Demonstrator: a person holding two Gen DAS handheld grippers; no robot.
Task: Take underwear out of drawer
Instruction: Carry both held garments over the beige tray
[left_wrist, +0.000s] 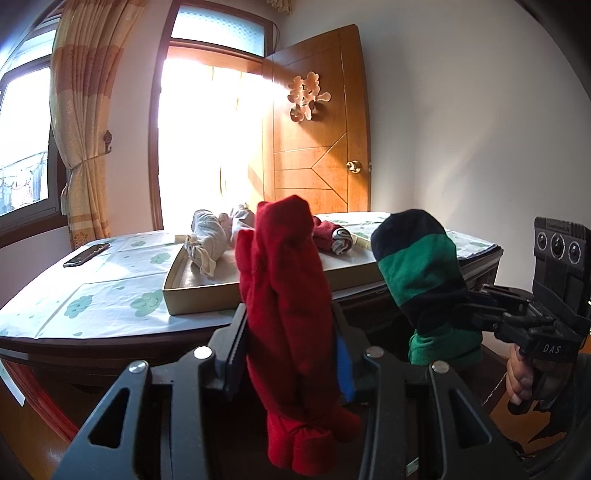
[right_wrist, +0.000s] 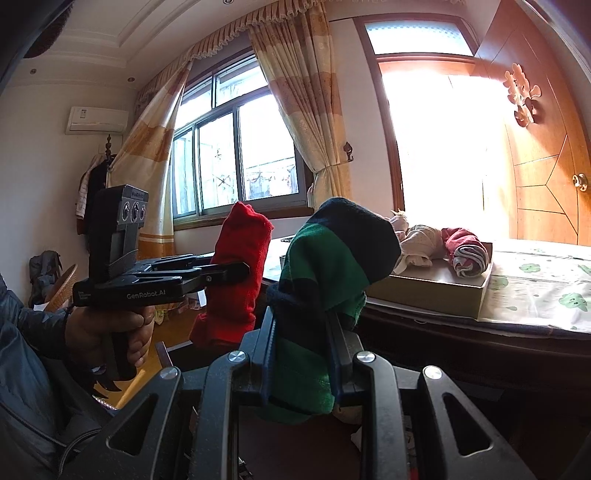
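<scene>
Left wrist view: the left gripper (left_wrist: 291, 328) is clamped on a red roll of underwear (left_wrist: 288, 295), held upright in front of the table (left_wrist: 92, 295). More rolls (left_wrist: 207, 236) lie in the cardboard tray (left_wrist: 199, 295).

Right wrist view: the right gripper (right_wrist: 303, 343) is clamped on a green-and-black striped roll (right_wrist: 325, 266), just beside the table edge.

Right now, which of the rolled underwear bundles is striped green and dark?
The striped bundle, clamped in the right gripper. The left gripper holds a plain red bundle; the ones in the box on the table are whitish or dark red.
</scene>
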